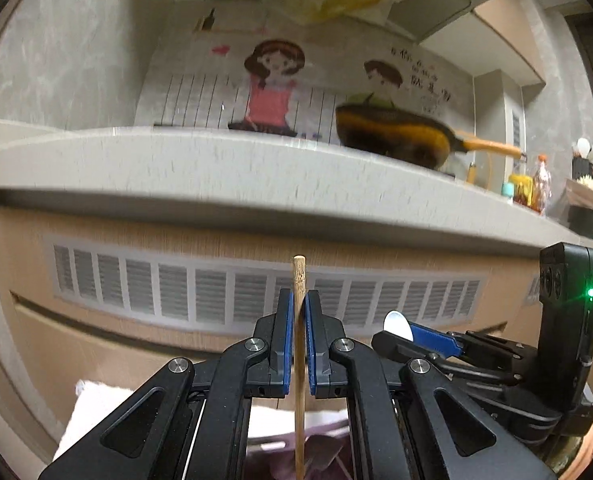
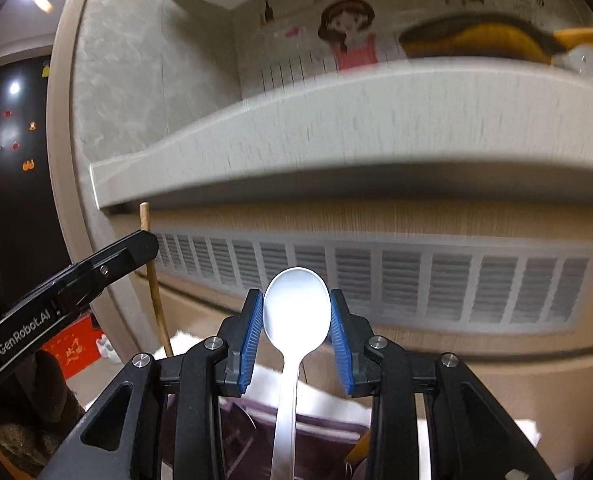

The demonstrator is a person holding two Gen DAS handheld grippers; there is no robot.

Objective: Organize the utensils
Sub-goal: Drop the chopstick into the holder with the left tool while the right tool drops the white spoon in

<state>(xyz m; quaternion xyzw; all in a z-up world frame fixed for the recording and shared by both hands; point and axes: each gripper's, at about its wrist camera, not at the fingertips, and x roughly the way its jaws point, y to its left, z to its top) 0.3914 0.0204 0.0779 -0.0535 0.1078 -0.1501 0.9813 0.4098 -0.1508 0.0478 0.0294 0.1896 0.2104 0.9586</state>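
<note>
Slippage is the risk: a wooden chopstick (image 1: 298, 360) is pinched upright by the left gripper (image 1: 299, 312), a white spoon (image 2: 296, 312) clamped at its bowl by the right gripper (image 2: 296, 320), below the worktop edge (image 1: 256, 196)

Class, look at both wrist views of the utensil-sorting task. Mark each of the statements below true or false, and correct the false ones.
1. The left gripper is shut on a wooden chopstick. True.
2. The right gripper holds a fork. False: it holds a white spoon by the bowl.
3. The spoon's handle points away from the camera. False: it runs back toward the camera.
4. A frying pan sits on the counter. True.
</note>
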